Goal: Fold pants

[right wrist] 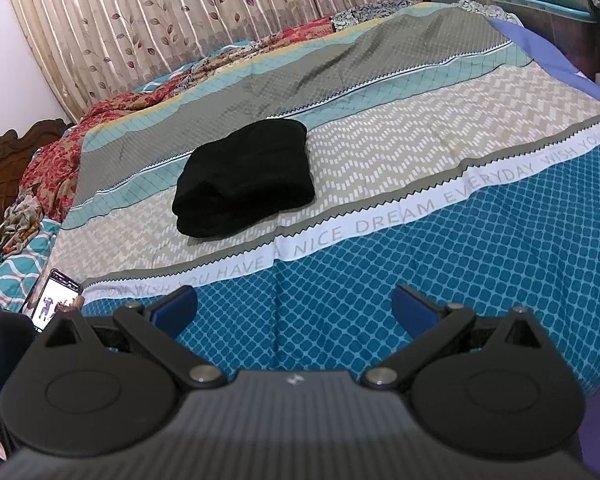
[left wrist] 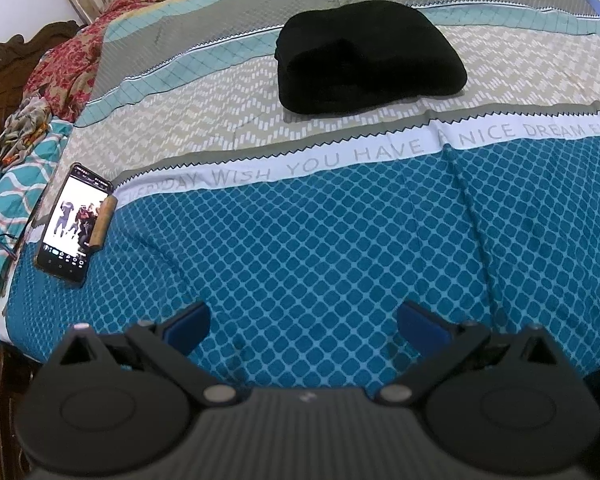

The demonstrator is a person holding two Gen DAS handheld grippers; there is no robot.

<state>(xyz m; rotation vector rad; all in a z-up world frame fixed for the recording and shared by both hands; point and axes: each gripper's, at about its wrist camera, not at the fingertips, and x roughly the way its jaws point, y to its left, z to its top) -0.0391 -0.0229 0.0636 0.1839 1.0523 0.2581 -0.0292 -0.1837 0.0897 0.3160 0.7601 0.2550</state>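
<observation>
Black pants (left wrist: pixel 368 56) lie folded into a compact rectangular stack on the beige zigzag band of the bedspread (left wrist: pixel 300 240); in the right wrist view the pants (right wrist: pixel 246 184) sit left of centre. My left gripper (left wrist: pixel 302 326) hovers open over the blue diamond-patterned part near the bed's front edge, well short of the pants, with nothing between its blue pads. My right gripper (right wrist: pixel 294 308) is likewise open and empty above the blue part of the bedspread (right wrist: pixel 420 240), apart from the pants.
A lit phone (left wrist: pixel 74 222) lies on the bed's left side, also seen as the phone (right wrist: pixel 54 300) at lower left. Crumpled red floral cloth (left wrist: pixel 68 64) is heaped along the far left by a carved wooden headboard (left wrist: pixel 4 60). Curtains (right wrist: pixel 180 20) hang behind the bed.
</observation>
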